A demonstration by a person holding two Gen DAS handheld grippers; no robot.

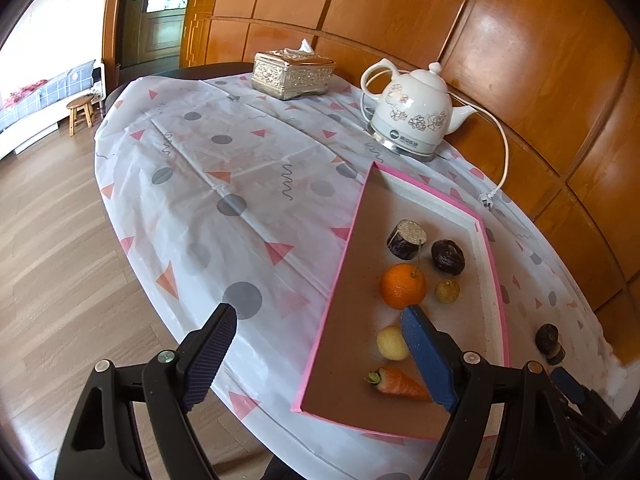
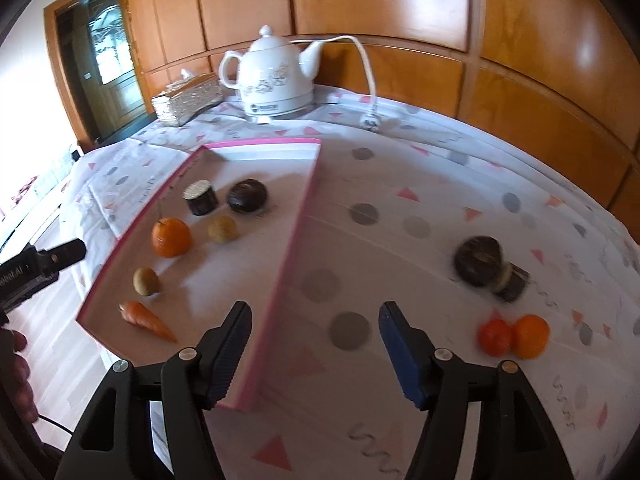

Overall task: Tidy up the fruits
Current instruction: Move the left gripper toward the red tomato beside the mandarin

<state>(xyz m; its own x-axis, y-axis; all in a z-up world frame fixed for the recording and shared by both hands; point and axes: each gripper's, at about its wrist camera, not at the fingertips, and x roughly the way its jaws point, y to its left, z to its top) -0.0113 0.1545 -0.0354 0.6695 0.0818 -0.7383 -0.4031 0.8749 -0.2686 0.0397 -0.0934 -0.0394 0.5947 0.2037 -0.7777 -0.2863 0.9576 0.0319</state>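
Note:
A pink-rimmed tray (image 1: pixel 344 256) (image 2: pixel 304 208) lies on the table. In it are a carrot (image 1: pixel 400 384) (image 2: pixel 146 320), a yellow-green fruit (image 1: pixel 392 343) (image 2: pixel 146 281), an orange (image 1: pixel 402 286) (image 2: pixel 171 237), a small tan fruit (image 1: pixel 447 291) (image 2: pixel 222 229), a dark cut piece (image 1: pixel 406 239) (image 2: pixel 200 197) and a dark round fruit (image 1: pixel 447 257) (image 2: pixel 247 195). Outside it on the cloth lie two dark fruits (image 2: pixel 478 260), a red fruit (image 2: pixel 495 337) and an orange fruit (image 2: pixel 531 336). My left gripper (image 1: pixel 316 344) is open over the tray's near left edge. My right gripper (image 2: pixel 316 344) is open above the tray's right edge, empty.
A white electric kettle (image 1: pixel 412 114) (image 2: pixel 276 76) with a cord and a silver tissue box (image 1: pixel 292 74) (image 2: pixel 186 98) stand at the table's far side by a wood-panelled wall. The patterned tablecloth (image 1: pixel 224 184) covers the round table. The wooden floor is to the left.

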